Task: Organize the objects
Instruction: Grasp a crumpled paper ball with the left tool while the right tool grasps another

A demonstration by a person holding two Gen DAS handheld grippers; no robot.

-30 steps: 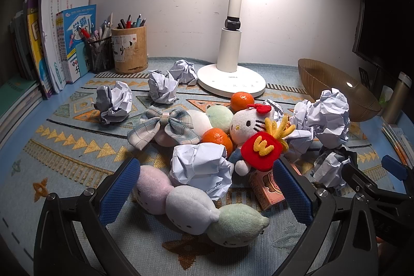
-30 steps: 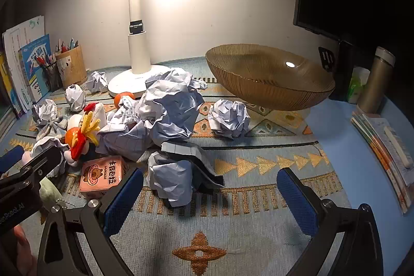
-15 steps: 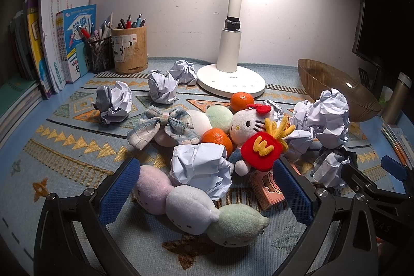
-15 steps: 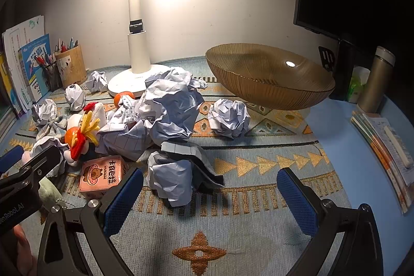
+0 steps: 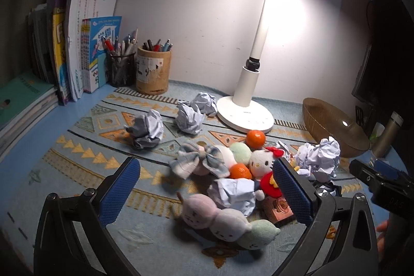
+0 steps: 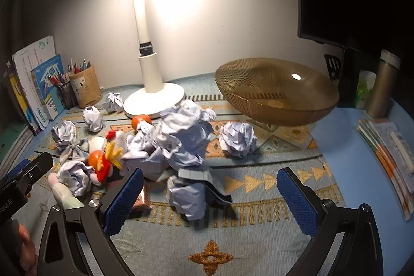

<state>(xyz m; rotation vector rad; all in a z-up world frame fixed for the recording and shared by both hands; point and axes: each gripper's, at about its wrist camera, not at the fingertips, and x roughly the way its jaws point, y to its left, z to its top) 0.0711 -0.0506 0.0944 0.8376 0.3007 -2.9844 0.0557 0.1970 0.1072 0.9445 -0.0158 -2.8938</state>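
Lamp-lit and cluttered, your blue table (image 5: 23, 146) carries a patterned mat (image 5: 85, 159), with books (image 5: 77, 53) stacked upright against the wall at far left. Just right of them you've got a black mesh cup (image 5: 120, 69) crammed with pens, and touching it a wooden pen holder (image 5: 154, 73), also full of pens. Moving right, three crumpled paper balls (image 5: 147, 129) sit loose on the mat ahead of the white lamp base (image 5: 244, 115).

Your left hand-held gripper (image 5: 207, 194) hangs above the mat, jaws spread wide, gripping nothing. Between its fingers lies the main heap: a plaid bow (image 5: 198, 161), two oranges (image 5: 255, 138), a white cat plush (image 5: 261, 159) with a red bow, another paper ball (image 5: 233, 194) and, nearest you, a plush of pink, white and green dumplings in a row (image 5: 227, 221). A small pink box (image 5: 278, 208) peeks out beside the right finger.

Over on the right, your right hand-held gripper (image 6: 209, 198) is just as wide, and empty too. Ahead of it sit a paper wad (image 6: 187, 195) on a dark flat piece, a big crumpled pile (image 6: 181, 139), and a lone ball (image 6: 238, 139) further right. Beyond that, the ribbed amber bowl (image 6: 276, 95) holds nothing you can see. A metal flask (image 6: 381, 84) stands at the far right edge, with flat booklets (image 6: 388, 157) lying near it.
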